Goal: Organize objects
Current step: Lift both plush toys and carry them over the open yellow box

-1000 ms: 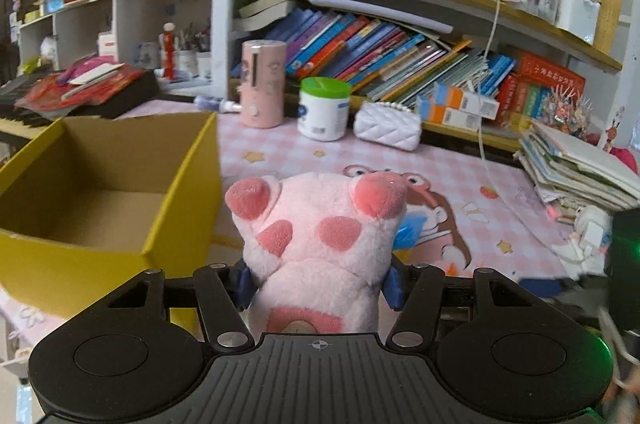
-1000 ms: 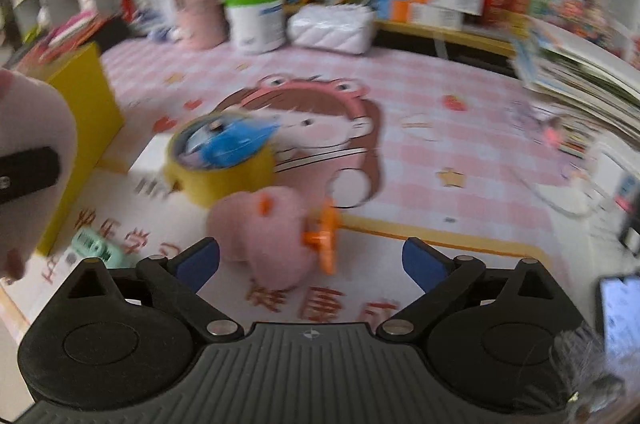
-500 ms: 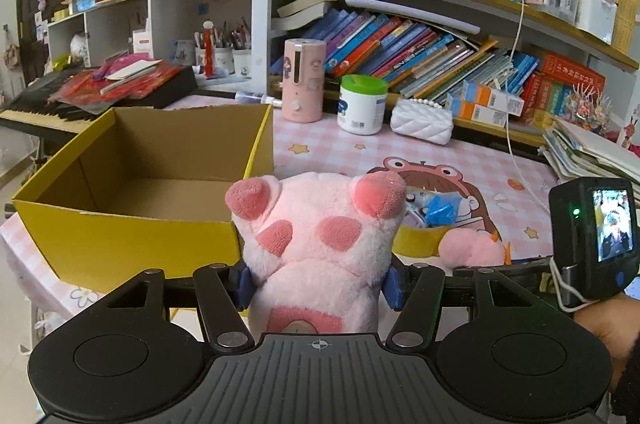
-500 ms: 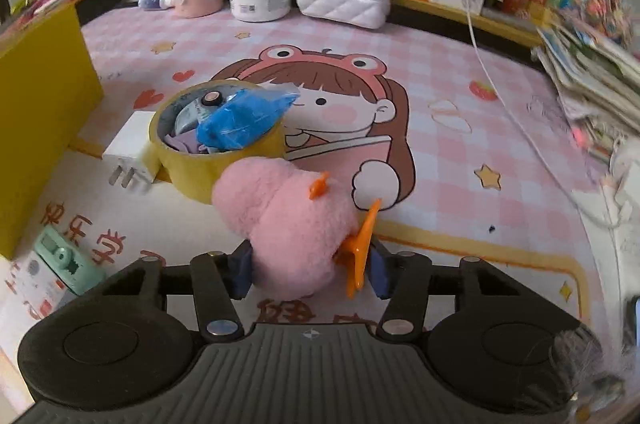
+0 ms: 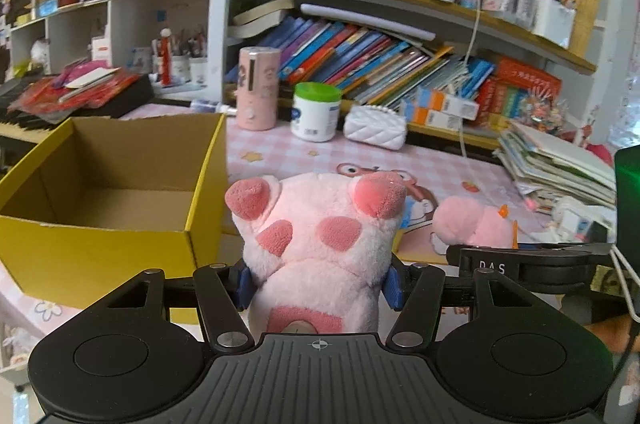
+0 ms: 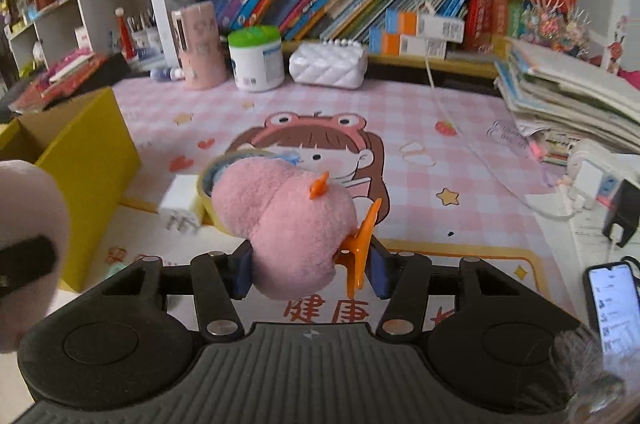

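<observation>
My left gripper (image 5: 316, 282) is shut on a pink spotted plush pig (image 5: 316, 236), held above the table just right of an open yellow cardboard box (image 5: 100, 248). The box looks empty inside. My right gripper (image 6: 310, 274) is shut on a pink plush duck (image 6: 280, 220) with orange feet, lifted above the mat. The duck also shows in the left wrist view (image 5: 468, 224), and the pig shows at the left edge of the right wrist view (image 6: 24, 216). The box stands at the left in that view (image 6: 88, 167).
A yellow tape roll (image 6: 208, 191) with a blue wrapper inside and a white plug (image 6: 182, 201) lie on the pink mat behind the duck. A phone (image 6: 614, 300) lies at the right. A white jar (image 6: 256, 59), pink cup (image 6: 200, 43), white purse (image 6: 328, 63) and book stacks (image 6: 572, 95) line the back.
My right gripper closed on the pink duck and lifted it off the mat. My left gripper stayed shut on the pig and shifted beside the box.
</observation>
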Tool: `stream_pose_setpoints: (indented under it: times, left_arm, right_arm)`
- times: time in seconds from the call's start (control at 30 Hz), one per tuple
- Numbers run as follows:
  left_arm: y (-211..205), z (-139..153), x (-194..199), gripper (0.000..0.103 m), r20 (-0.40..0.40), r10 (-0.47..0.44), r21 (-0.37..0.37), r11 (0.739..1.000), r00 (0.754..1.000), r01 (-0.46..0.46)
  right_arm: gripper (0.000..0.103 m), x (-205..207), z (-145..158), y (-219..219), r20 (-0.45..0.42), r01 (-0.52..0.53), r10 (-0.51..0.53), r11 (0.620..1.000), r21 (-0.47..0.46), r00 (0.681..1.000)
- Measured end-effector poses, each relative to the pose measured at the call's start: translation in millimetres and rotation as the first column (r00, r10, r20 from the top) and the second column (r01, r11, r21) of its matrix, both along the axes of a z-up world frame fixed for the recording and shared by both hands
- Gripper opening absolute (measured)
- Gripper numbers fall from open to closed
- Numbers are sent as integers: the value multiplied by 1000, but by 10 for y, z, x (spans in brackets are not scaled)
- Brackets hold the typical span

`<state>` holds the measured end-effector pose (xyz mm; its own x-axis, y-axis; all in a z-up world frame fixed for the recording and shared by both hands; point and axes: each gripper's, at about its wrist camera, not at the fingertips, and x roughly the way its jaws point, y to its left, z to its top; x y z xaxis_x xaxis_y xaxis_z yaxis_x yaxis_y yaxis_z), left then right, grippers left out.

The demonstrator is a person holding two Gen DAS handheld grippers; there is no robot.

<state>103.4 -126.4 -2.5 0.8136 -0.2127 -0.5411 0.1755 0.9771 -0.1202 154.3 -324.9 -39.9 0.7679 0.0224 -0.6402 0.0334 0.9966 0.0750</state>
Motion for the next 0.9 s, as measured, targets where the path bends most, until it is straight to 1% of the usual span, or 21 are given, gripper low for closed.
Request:
stream_pose_setpoints:
  times: [0.2, 0.5, 0.6, 0.77, 0.9]
  left_arm:
    - [163, 56, -104, 58, 31, -48, -23, 999, 998, 49]
    - [666, 69, -365, 58, 41, -56, -51, 997, 998, 58]
    - [908, 49, -481, 58, 17, -34, -55, 998, 999, 35]
    - [1328, 7, -640, 58, -17, 33, -56, 998, 999, -34]
    - [1601, -54, -765, 58, -54, 61, -47, 997, 997, -64]
  right_arm:
    - [51, -238, 146, 248, 28, 11, -10, 1000, -19, 1000]
    - [51, -620, 230, 833, 33, 4, -3, 1000, -22, 999]
    - [51, -739, 256, 1060, 24, 0, 1, 1000, -26, 1000]
    - [51, -946, 217, 1506, -14, -59, 59, 998, -37, 998]
    - [51, -1092, 176, 1801, -27, -83, 82, 996, -35, 996]
